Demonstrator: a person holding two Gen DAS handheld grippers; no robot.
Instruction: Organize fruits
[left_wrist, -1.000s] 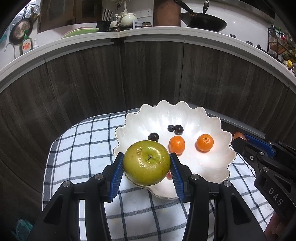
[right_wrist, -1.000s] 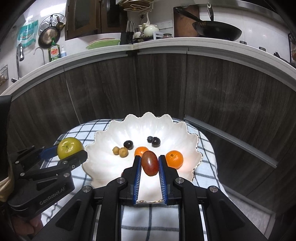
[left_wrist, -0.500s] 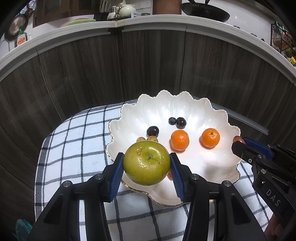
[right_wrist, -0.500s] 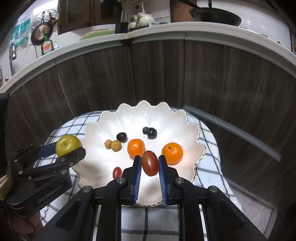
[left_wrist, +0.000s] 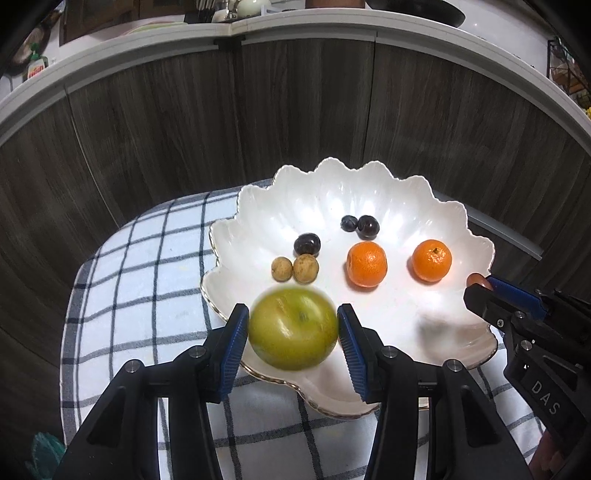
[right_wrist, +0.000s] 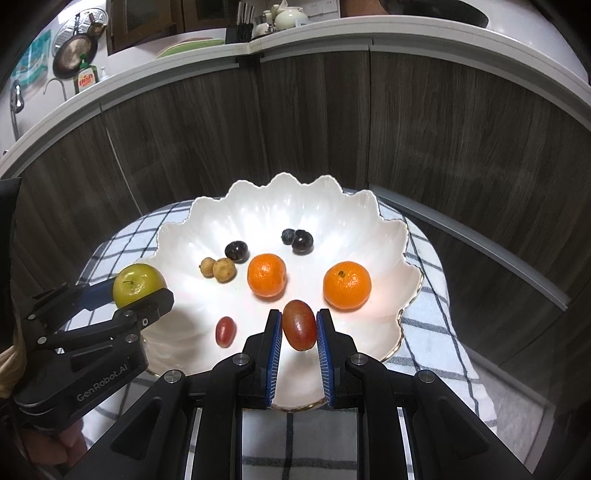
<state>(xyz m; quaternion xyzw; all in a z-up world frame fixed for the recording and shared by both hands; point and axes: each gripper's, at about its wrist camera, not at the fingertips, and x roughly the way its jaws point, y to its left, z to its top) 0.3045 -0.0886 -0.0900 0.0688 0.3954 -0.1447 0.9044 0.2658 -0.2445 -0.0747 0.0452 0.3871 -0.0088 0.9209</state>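
While the apple (left_wrist: 293, 328) is clamped in the left hand-held gripper (left_wrist: 293, 332) over the plate (left_wrist: 369, 192) rim and the tomato (right_wrist: 299, 325) is pinched in the right hand-held gripper (right_wrist: 298, 334) above the plate: bruising if squeezed; rolling onto the cloth (left_wrist: 147, 258) if dropped at the rim

Dim kitchen; overhead light glares off the white bowl (left_wrist: 369, 206). Fisheye bends the counter edge (right_wrist: 295, 44), corners go black. The green apple (left_wrist: 293, 328) is motion-blurred in the left view.
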